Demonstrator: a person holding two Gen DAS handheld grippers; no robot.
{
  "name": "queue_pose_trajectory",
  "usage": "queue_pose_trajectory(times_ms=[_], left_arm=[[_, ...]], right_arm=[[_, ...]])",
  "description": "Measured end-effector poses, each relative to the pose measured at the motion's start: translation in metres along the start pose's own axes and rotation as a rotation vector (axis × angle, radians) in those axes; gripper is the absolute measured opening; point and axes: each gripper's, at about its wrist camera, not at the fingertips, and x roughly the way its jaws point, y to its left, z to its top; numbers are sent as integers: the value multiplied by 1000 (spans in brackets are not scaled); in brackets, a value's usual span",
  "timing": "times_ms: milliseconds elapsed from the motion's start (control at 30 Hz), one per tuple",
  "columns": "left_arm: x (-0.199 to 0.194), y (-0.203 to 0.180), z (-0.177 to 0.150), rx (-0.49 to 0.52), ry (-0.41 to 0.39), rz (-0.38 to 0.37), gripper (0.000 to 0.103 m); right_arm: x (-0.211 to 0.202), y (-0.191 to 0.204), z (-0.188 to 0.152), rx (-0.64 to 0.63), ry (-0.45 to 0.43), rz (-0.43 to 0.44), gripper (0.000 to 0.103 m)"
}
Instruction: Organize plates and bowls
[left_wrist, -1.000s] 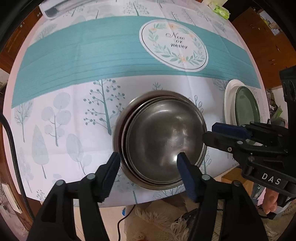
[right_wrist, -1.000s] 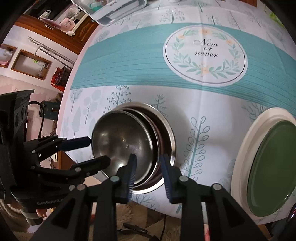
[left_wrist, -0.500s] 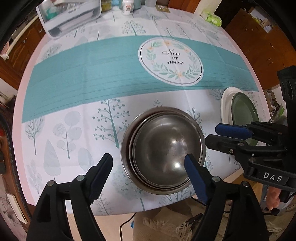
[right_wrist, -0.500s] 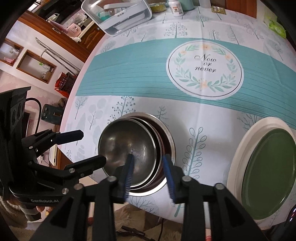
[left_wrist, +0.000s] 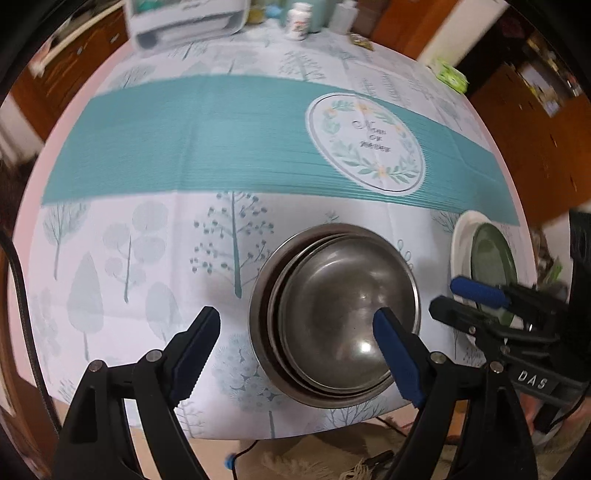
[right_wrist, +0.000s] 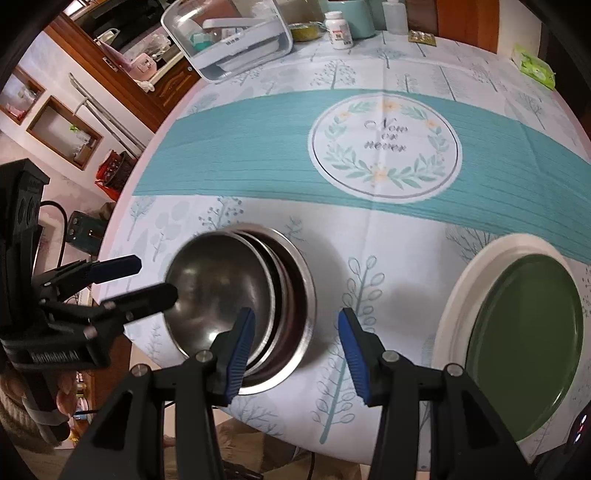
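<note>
Nested steel bowls (left_wrist: 334, 314) sit on the table (left_wrist: 147, 236) beside a green plate (right_wrist: 524, 339). Both jaws have just been opening: the left hand-held gripper (left_wrist: 297, 350) stands spread wide, the right hand-held gripper (right_wrist: 295, 354) spread too, neither pinching anything.

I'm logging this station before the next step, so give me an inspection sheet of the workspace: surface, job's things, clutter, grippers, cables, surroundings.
Surface: tablecloth with teal band and tree print, covering the table.
Job's things: steel bowls nested near the front edge; green plate lying on a white plate to their right.
Clutter: clear storage box, pill bottle, green packet at the far edge.
Grippers: left gripper and right gripper both open, jaws just widened, nothing held.
Cables: black cable left of the table.
Surroundings: wooden cabinets.
</note>
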Motion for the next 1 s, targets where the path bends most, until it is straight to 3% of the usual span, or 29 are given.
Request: queue_pose_trajectory(times_ms=[167,433,533,667,800,1000], left_arm=[[18,18,-7,-81,33,-7,84],[37,27,-17,-124,66,-52,82],[42,29,-19,-142,85,-91,71],[50,31,-22,-153,125,-127,44],[55,34,-24,-190,148,-185,37],[54,28,-26,-196,148,-144,37]], right_arm=[[11,-5,-6,20,25,8,47],[25,-3,-6,51,54,53,47],[31,-1,-7,54,72,62,47],[36,-2,-9,77,97,92,47],[37,-4,-8,102,109,99,41],[34,-4,-9,116,116,84,35]])
